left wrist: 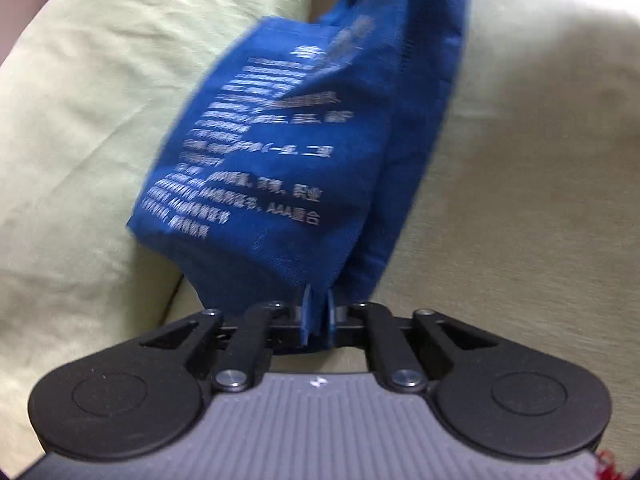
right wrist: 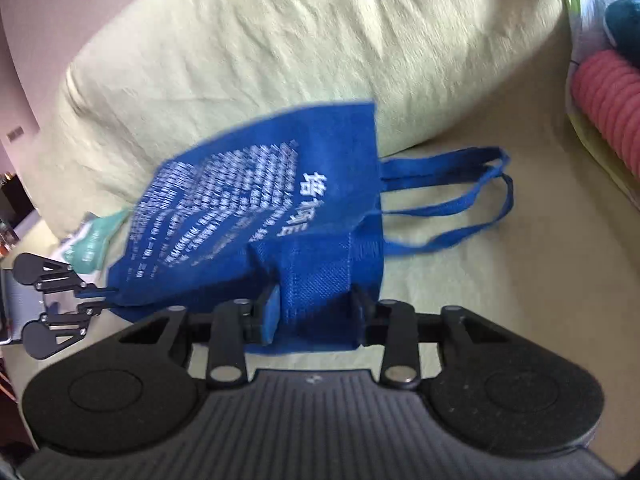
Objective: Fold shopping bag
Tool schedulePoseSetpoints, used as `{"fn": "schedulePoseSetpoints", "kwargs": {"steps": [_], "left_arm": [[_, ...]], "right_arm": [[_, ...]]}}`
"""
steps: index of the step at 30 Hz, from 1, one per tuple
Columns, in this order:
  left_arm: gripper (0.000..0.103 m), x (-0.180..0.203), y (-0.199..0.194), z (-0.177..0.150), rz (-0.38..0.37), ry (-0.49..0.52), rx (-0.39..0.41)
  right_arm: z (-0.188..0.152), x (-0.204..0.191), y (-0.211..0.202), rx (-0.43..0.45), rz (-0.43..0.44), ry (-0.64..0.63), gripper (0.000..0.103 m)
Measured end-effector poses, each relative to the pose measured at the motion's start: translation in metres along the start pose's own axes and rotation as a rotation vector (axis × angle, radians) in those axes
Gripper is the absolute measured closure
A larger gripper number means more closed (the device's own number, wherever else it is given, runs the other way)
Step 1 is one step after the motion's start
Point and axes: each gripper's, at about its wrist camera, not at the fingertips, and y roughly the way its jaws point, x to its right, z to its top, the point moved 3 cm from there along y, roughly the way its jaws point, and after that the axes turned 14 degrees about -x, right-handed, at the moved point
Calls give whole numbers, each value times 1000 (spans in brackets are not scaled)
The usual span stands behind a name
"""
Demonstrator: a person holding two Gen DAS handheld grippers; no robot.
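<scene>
A blue non-woven shopping bag [right wrist: 248,200] with white print lies on a pale green sofa seat [right wrist: 500,300], its long handles [right wrist: 460,200] trailing to the right. My right gripper [right wrist: 317,304] has a folded side panel of the bag filling the gap between its fingers, and the pads press on it. At the bag's left corner my left gripper [right wrist: 105,299] pinches the fabric. In the left wrist view the bag [left wrist: 272,152] stretches away from my left gripper [left wrist: 319,296], which is shut on its near edge.
A big pale green back cushion [right wrist: 280,40] rises behind the bag. A white and green packet [right wrist: 92,240] lies at the left by the bag. At the right edge sit a pink ribbed roll [right wrist: 608,104] and a teal object [right wrist: 624,24].
</scene>
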Motion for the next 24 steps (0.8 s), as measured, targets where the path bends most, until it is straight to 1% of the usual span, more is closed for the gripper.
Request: {"fn": "schedulePoseSetpoints", "kwargs": {"steps": [1, 3, 4, 5, 7, 8, 9, 10, 12, 13, 14, 16, 17, 18, 19, 21, 23, 24], "left_arm": [[101, -2, -8, -4, -7, -15, 3], [101, 0, -38, -22, -25, -23, 24], [98, 5, -49, -33, -37, -29, 8], [87, 10, -59, -44, -49, -37, -9], [86, 33, -65, -59, -59, -23, -65], [85, 44, -68, -67, -64, -15, -93], [85, 55, -76, -68, -76, -3, -93], [84, 65, -85, -69, -89, 9, -90], [83, 77, -106, -62, -108, 29, -37], [81, 78, -111, -60, -114, 33, -23], [74, 80, -119, -53, -124, 44, 3], [66, 82, -136, -40, -144, 67, 58], [61, 80, -142, -30, -149, 66, 90], [61, 78, -147, -19, -163, 63, 124], [60, 76, -146, -12, -169, 61, 139], [61, 78, -138, 21, -236, 62, 187], [60, 89, -125, 40, -276, 94, 199], [60, 95, -116, 48, -276, 113, 188]], "right_arm": [[-5, -4, -7, -3, 16, -3, 72], [-26, -18, -31, -9, 76, -6, 72], [-41, -26, -45, -17, 111, -6, 72], [-57, -34, -54, -33, 135, -4, 72], [-84, -42, -62, -70, 152, 3, 61], [-97, -45, -62, -90, 157, 10, 48], [-111, -46, -63, -101, 163, 27, 46], [-120, -45, -64, -98, 170, 50, 46], [-130, -41, -69, -82, 190, 78, 46], [-133, -38, -71, -79, 205, 88, 46], [-134, -35, -72, -84, 216, 90, 46], [-136, -28, -70, -99, 225, 97, 46], [-137, -25, -69, -108, 228, 101, 46], [-137, -22, -68, -113, 234, 103, 45], [-136, -21, -67, -114, 244, 103, 45], [-134, -18, -64, -116, 263, 102, 46], [-132, -16, -61, -118, 278, 101, 48], [-131, -16, -60, -120, 280, 99, 50]]}}
